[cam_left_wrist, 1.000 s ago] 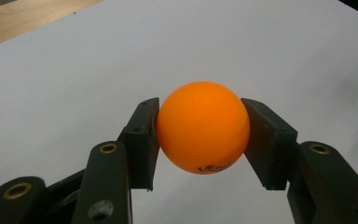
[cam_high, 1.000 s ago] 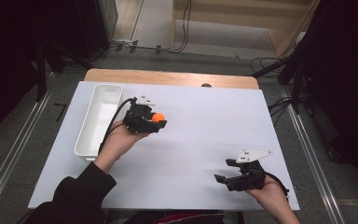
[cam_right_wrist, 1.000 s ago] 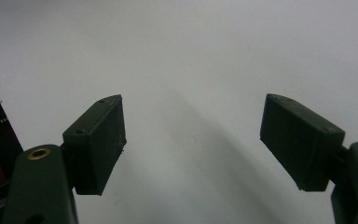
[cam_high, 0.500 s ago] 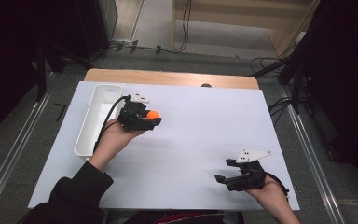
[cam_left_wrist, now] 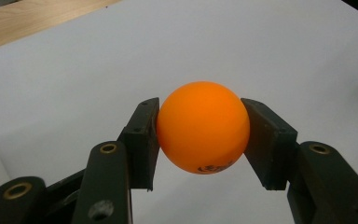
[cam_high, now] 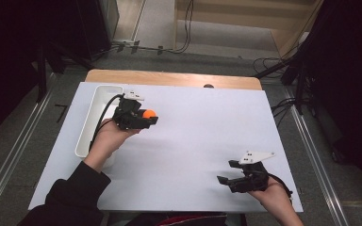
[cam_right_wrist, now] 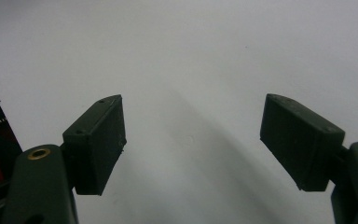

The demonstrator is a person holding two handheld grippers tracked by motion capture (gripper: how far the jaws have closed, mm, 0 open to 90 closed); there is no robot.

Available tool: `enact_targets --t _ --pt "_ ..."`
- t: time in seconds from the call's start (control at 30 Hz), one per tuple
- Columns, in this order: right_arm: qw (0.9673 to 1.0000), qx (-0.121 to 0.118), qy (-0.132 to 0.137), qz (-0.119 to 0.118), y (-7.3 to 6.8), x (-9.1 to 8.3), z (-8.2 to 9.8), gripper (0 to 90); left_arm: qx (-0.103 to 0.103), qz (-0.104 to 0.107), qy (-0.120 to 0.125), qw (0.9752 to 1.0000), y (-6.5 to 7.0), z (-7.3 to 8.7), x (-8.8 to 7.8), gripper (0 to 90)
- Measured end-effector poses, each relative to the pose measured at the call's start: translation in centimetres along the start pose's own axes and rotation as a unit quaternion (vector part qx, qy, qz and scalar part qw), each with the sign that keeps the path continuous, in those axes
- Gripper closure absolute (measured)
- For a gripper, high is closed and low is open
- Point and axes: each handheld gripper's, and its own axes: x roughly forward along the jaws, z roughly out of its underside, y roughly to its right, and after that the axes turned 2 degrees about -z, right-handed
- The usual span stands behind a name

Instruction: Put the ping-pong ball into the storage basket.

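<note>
An orange ball point(cam_high: 149, 113) point(cam_left_wrist: 203, 126) sits clamped between the two black jaws of my left gripper point(cam_high: 147, 117) point(cam_left_wrist: 200, 135), held above the white table point(cam_high: 202, 132) beside the long white tray point(cam_high: 99, 101). The left gripper view shows both pads pressed against the ball's sides. My right gripper point(cam_high: 226, 173) point(cam_right_wrist: 193, 140) rests low near the table's front right corner, jaws spread wide apart with nothing but bare white surface between them.
The white tray runs along the table's left side, its near end hidden behind my left hand point(cam_high: 107, 139). A wooden strip point(cam_high: 169, 79) borders the far edge of the table. Cables point(cam_high: 283, 108) lie on the floor to the right.
My left gripper has carried the orange ball leftward and slightly away, toward the tray. The right gripper has stayed still.
</note>
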Motion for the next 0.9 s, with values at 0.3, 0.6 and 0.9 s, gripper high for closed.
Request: enact_targets --t 0.3,0.6,0.9 --pt "1.0000 0.000 -0.001 0.000 0.0 0.0 0.0 20.7 -0.005 -0.007 -0.003 1.0000 -0.9 0.1 -0.5 49.2" --pt "1.0000 -0.001 0.001 0.000 0.1 0.0 0.0 20.7 -0.010 -0.017 -0.007 0.9998 -1.5 0.3 -0.9 49.2" --pt "1.0000 -0.002 -0.001 0.000 0.0 0.1 0.0 20.7 -0.013 -0.026 -0.008 0.9995 -2.3 0.4 -1.3 49.2"
